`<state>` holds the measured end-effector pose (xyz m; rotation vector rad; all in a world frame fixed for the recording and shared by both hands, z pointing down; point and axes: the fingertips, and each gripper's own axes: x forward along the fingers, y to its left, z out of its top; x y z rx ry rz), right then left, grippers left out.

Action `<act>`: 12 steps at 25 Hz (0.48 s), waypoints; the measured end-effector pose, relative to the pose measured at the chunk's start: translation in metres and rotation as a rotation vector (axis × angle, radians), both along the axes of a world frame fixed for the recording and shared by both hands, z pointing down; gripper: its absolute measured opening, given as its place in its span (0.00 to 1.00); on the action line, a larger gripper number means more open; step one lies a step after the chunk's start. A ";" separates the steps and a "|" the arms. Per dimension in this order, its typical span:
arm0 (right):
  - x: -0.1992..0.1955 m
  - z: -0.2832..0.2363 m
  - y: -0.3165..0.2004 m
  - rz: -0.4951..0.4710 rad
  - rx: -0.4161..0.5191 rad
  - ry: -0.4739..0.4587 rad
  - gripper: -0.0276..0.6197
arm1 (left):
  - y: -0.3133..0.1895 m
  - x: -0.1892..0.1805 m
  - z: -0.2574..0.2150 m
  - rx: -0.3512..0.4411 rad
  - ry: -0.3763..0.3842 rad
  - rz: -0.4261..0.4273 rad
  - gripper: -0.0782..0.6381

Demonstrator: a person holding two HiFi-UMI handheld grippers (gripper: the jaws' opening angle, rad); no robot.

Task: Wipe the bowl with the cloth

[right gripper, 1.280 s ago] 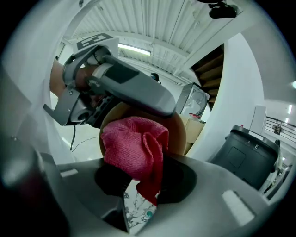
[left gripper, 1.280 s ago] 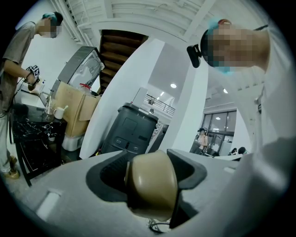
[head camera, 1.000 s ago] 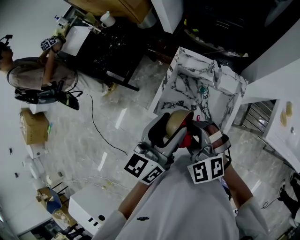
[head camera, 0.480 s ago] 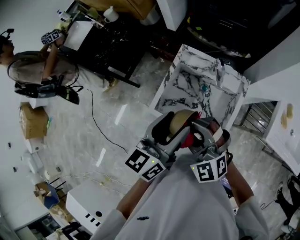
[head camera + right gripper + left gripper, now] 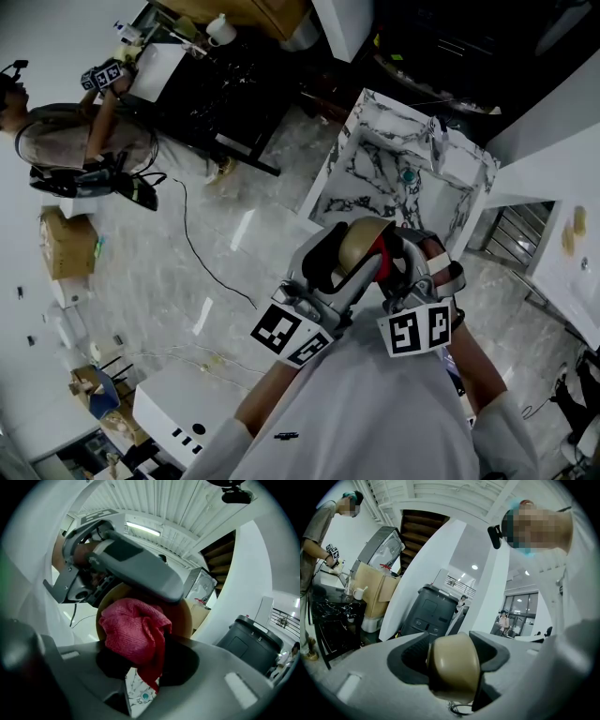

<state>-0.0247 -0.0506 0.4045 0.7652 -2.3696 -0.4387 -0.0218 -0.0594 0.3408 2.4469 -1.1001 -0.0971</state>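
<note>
a: where was the bowl?
b: around the middle of the head view, held up in the air. the left gripper (image 5: 339, 262) had its jaws clamped on the tan bowl (image 5: 362, 239). in the left gripper view the bowl stood edge-on between the two dark pads.
a: and the right gripper?
b: the right gripper (image 5: 392, 270) sat just right of the bowl, jaws closed on the red cloth (image 5: 133, 632). the cloth was bunched into a wad and lay against the bowl's tan face. i couldn't tell whether that was the inside or the outside.
a: what was around them?
b: a marble-patterned sink unit (image 5: 375, 178) showed just above the grippers in the frame. a person (image 5: 66, 141) stood at the upper left beside a dark table (image 5: 202, 103).
</note>
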 end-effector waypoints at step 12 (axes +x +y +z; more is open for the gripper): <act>0.001 -0.015 0.022 -0.129 -0.147 -0.278 0.24 | -0.001 0.014 0.006 -0.024 -0.011 0.045 0.49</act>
